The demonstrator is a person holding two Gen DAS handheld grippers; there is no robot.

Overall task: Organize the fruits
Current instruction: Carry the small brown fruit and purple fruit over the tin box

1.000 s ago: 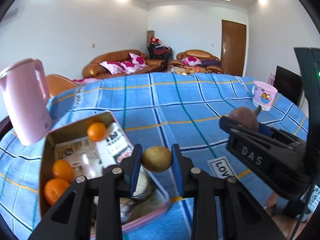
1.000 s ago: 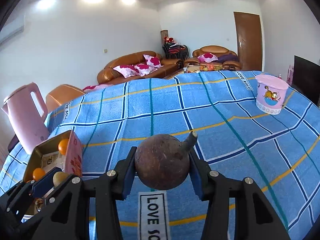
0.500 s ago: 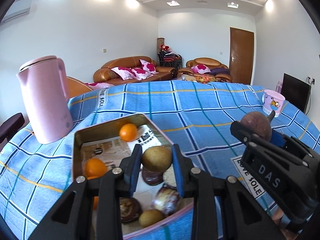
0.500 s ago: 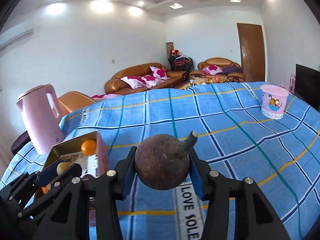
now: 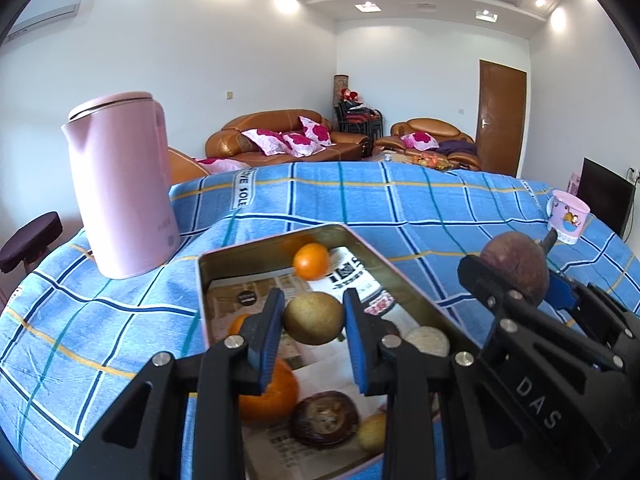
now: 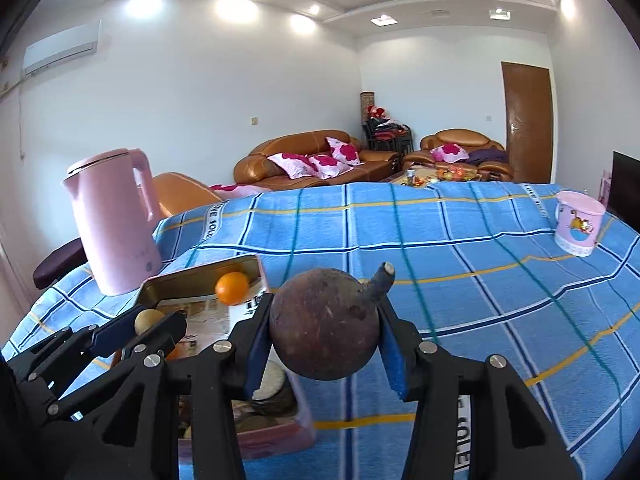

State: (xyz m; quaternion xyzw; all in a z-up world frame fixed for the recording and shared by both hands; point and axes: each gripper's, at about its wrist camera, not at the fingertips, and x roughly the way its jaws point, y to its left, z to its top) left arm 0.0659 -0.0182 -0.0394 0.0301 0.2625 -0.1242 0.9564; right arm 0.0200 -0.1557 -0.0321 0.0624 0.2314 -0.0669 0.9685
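Blue pads of your left tool [image 5: 313,328] clamp a small yellow-green fruit [image 5: 313,323] above the open tin [image 5: 212,268] (oranges inside), while your right tool [image 6: 325,334] grips a brown round fruit [image 6: 324,322] just beside the tin, over the checked worktop [image 6: 460,264].

Kettle [image 5: 120,188] left of tin [image 5: 204,280]; cup [image 5: 567,216] far right on table [image 5: 400,208].
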